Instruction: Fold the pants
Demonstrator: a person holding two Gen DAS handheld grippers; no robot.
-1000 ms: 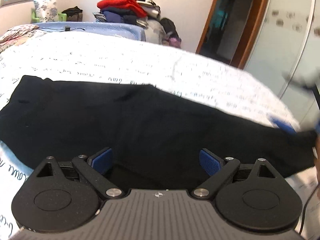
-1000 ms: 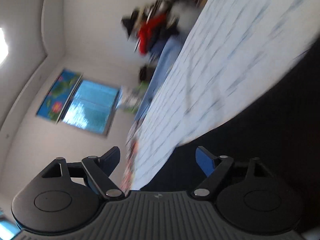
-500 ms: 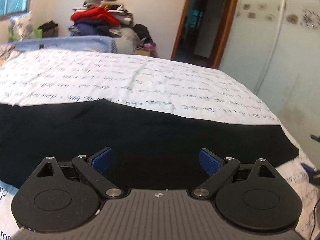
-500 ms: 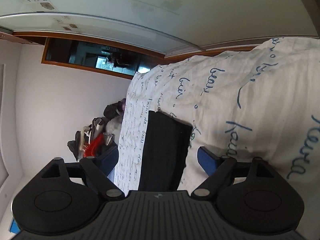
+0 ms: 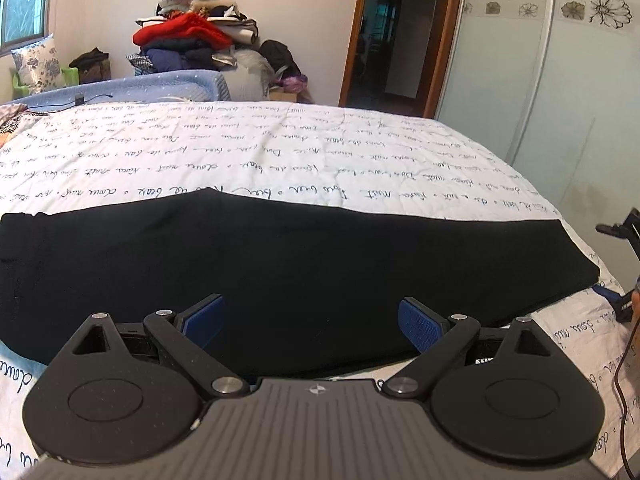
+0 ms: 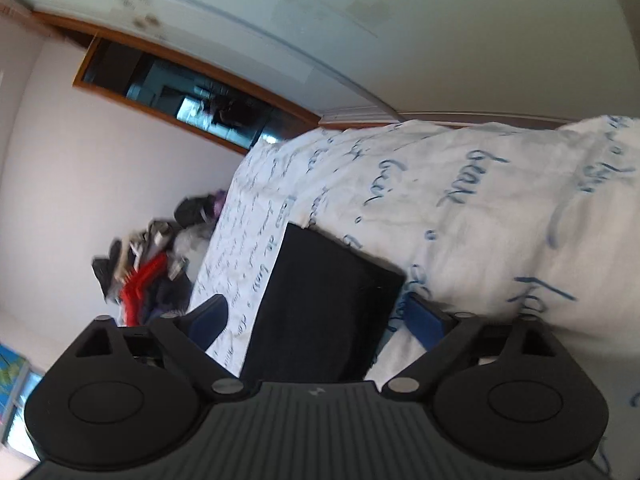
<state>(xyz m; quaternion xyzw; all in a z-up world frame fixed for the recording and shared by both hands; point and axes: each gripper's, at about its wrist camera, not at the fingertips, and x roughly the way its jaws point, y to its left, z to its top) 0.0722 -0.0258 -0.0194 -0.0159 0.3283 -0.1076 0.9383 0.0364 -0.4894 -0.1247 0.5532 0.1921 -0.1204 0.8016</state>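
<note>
From the left wrist, black pants [image 5: 280,264] lie flat in a long band across the bed [image 5: 280,152], with the left gripper [image 5: 310,320] over their near edge, jaws spread wide and holding nothing. From the right wrist, the right gripper [image 6: 316,316], rolled sideways, has jaws released, straddling the pants' narrow end [image 6: 320,296] without gripping it

pants [image 5: 280,264] are matt black cloth, bedspread [image 5: 280,160] is soft quilted cotton-looking fabric, door frame [image 5: 448,32] glossy brown wood, gripper pads [image 5: 420,326] textured blue rubbery stuff
</note>
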